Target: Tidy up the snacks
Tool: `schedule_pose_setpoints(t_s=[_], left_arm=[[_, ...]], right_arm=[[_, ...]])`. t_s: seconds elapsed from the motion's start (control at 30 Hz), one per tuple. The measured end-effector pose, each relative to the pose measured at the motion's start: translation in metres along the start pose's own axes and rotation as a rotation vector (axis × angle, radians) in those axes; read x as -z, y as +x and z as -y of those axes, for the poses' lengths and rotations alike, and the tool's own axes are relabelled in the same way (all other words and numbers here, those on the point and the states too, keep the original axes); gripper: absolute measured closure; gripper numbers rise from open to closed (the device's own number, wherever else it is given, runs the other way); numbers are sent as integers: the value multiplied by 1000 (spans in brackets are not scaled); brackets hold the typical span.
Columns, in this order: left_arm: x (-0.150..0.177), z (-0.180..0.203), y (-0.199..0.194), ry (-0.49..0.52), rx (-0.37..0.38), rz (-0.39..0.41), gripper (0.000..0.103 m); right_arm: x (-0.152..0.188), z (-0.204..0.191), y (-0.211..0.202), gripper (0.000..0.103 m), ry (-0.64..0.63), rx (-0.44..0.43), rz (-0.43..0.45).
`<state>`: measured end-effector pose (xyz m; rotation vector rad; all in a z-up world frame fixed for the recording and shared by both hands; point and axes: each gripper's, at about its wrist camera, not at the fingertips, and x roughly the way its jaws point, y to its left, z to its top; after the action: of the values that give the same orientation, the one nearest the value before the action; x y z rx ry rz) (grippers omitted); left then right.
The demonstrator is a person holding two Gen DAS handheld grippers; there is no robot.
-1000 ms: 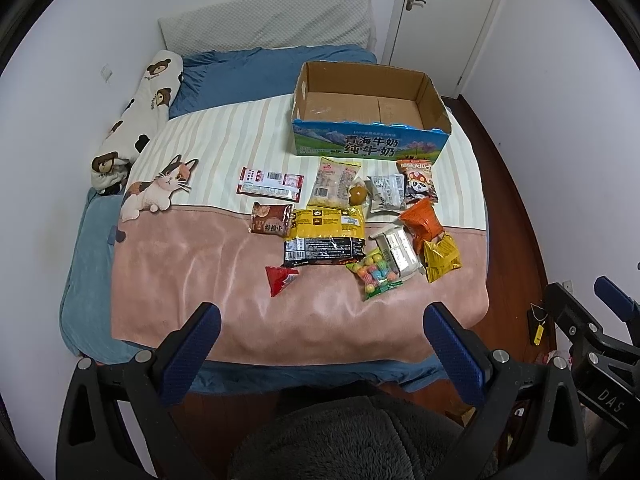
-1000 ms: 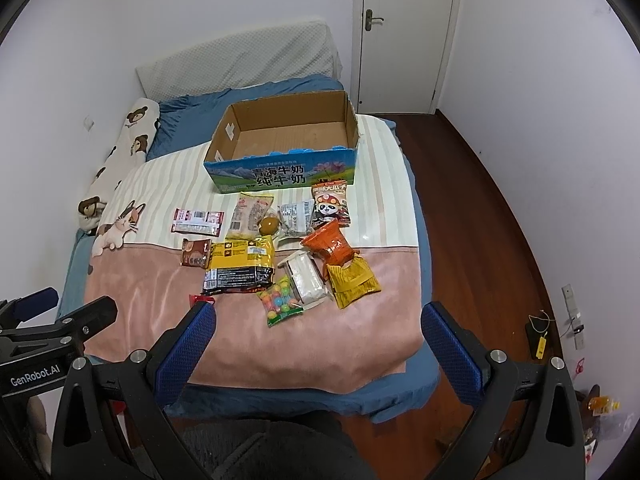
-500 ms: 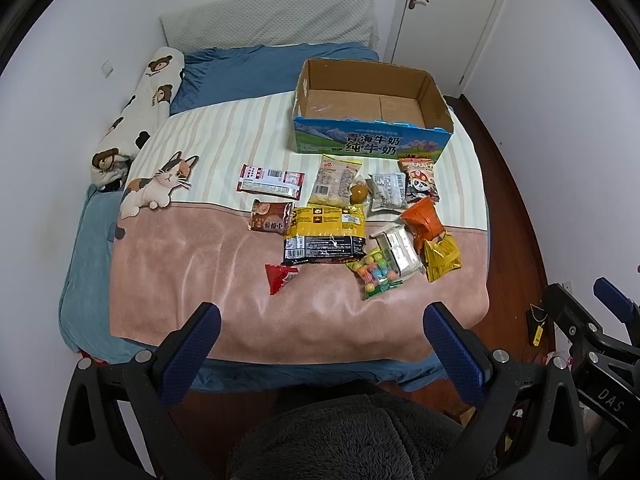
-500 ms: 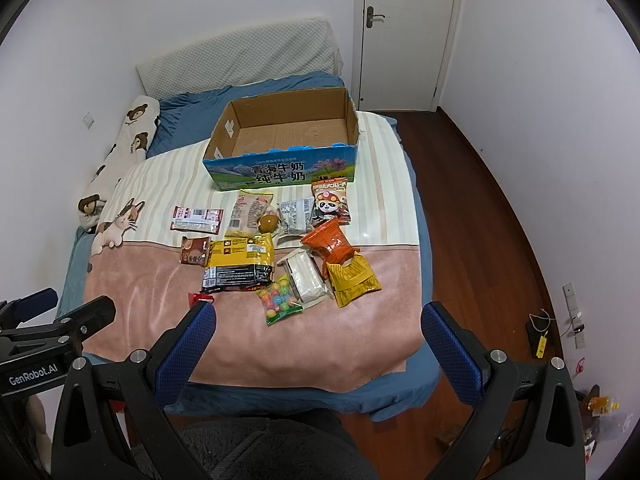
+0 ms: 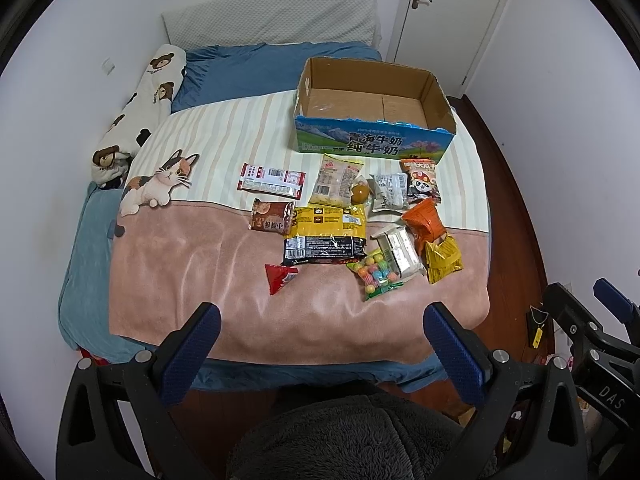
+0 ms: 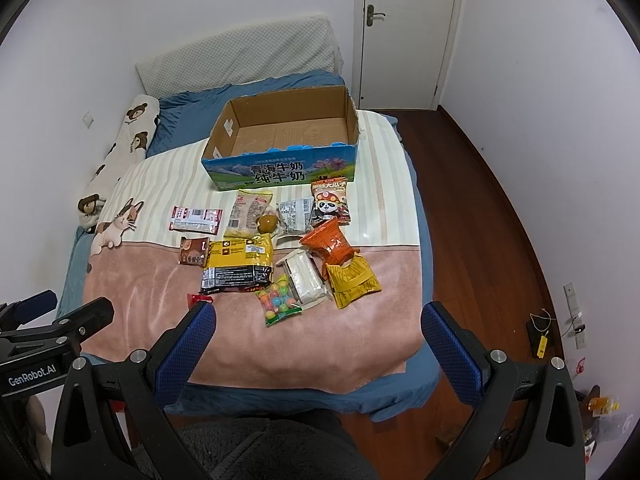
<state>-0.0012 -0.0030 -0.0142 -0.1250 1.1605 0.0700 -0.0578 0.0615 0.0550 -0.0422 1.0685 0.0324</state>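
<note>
Several snack packets lie on the bed in front of an empty cardboard box (image 5: 374,108) (image 6: 286,136) with a blue printed front. Among them are a yellow-and-black bag (image 5: 326,236) (image 6: 238,264), an orange packet (image 5: 424,224) (image 6: 328,246), a candy bag (image 5: 376,274) (image 6: 278,300), a panda packet (image 5: 420,180) (image 6: 330,200) and a small red packet (image 5: 280,276). My left gripper (image 5: 320,324) hovers open near the bed's foot, well short of the snacks. Open too, my right gripper (image 6: 318,322) hangs at the same distance. Nothing is between either pair of fingers.
The bed (image 5: 180,280) has a pink and striped blanket with a cat print, a bear-print pillow (image 5: 140,108) at the left and a blue pillow behind. White walls stand close at the left; wooden floor (image 6: 500,220) and a door (image 6: 404,28) are at the right. A dark fleece-clad person fills the bottom.
Both views have shifted slightly, with the bed and snacks sitting a touch farther up and in. Both grippers stay open and no snack has moved.
</note>
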Motion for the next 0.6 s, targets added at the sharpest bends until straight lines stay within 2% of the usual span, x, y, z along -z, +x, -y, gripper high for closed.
schedule_pose_setpoints(t_s=[0.6], left_arm=[[0,-1,2,-1,1,-1,0]], right_arm=[[-3,2,4,0,2,-1,-1]])
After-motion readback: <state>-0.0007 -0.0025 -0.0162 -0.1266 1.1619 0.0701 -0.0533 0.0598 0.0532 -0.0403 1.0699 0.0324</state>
